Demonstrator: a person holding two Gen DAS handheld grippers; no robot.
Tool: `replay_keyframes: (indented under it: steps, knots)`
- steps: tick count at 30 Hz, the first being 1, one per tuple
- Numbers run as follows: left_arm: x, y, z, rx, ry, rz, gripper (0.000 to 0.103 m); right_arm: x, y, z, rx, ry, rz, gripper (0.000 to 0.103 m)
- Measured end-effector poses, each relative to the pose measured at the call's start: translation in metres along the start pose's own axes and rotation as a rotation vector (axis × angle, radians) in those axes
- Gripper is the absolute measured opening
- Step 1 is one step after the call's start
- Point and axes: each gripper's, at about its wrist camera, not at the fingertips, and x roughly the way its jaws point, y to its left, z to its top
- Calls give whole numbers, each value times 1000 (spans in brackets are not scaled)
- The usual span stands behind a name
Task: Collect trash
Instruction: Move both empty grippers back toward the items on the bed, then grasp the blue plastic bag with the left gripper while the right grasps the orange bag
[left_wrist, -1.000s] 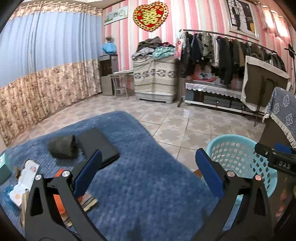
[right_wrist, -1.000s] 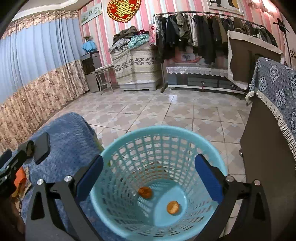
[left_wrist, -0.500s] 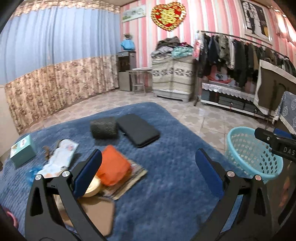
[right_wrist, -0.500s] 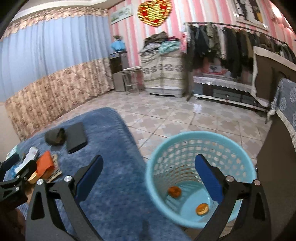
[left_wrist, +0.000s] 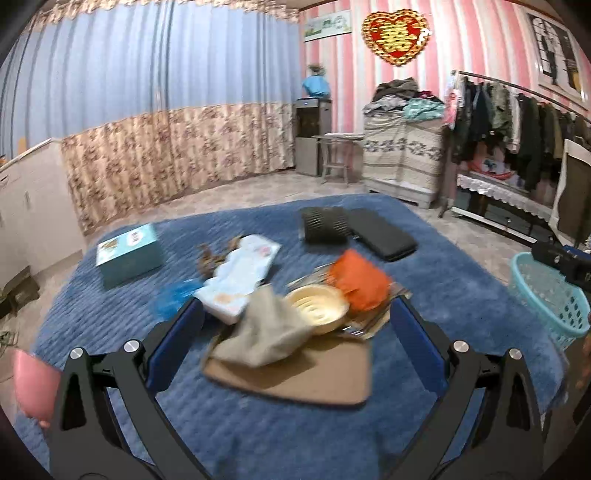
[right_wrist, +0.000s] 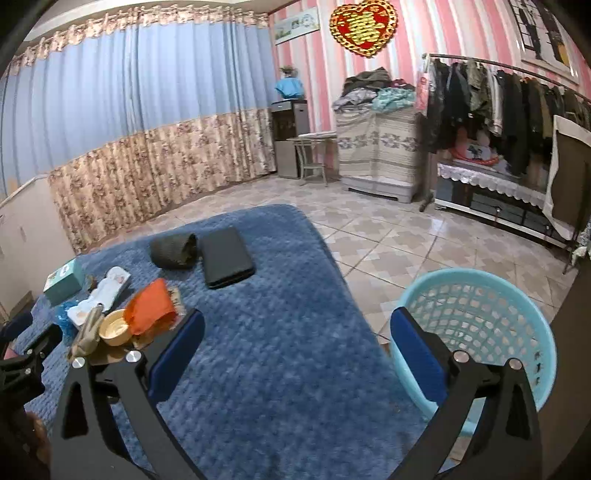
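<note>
Two open, empty grippers are held over a blue bed where trash lies in a heap.

Through the left wrist view, the left gripper (left_wrist: 295, 325) is seen with jaws spread wide and nothing held, aimed at the heap just ahead: a crumpled cloth (left_wrist: 262, 328) on brown card (left_wrist: 314, 380), a cream bowl (left_wrist: 318, 304), an orange wrapper (left_wrist: 360, 280) and a white packet (left_wrist: 242, 275); the aim suggests a pick is being lined up, though blur hides fine detail. A teal box (left_wrist: 129, 253) sits apart, and the basket (left_wrist: 546, 295) is seen at the bed's right side. Through the right wrist view, the right gripper (right_wrist: 295, 354) is likewise wide open and empty, kept between bed (right_wrist: 280, 369) and basket (right_wrist: 480, 332), probably so that drops stay short.
</note>
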Motion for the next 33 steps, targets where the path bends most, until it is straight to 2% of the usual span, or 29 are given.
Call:
replay_keyframes:
  steps: [4, 10, 15, 19, 24, 26, 31, 33]
  knots:
    - [1, 26, -9, -26, 17, 32, 97, 6, 12, -3, 22, 19, 56, 99]
    - [14, 50, -26, -29, 90, 81, 97, 15, 33, -10, -20, 42, 71, 99]
    - [21, 74, -40, -72, 136, 58, 98, 22, 49, -13, -65, 57, 60, 99]
    - [26, 84, -33, -61, 127, 84, 98, 25, 53, -13, -58, 64, 41, 99]
    - [40, 101, -18, -96, 109, 104, 98, 34, 58, -13, -17, 92, 9, 99]
    - [52, 104, -13, -85, 121, 98, 98, 38, 61, -16, -25, 117, 13, 99]
    - [85, 113, -8, -75, 186, 78, 98, 39, 66, -18, -55, 101, -50, 99]
    - [92, 113, -7, -69, 187, 65, 98, 42, 65, -16, -66, 114, -68, 99]
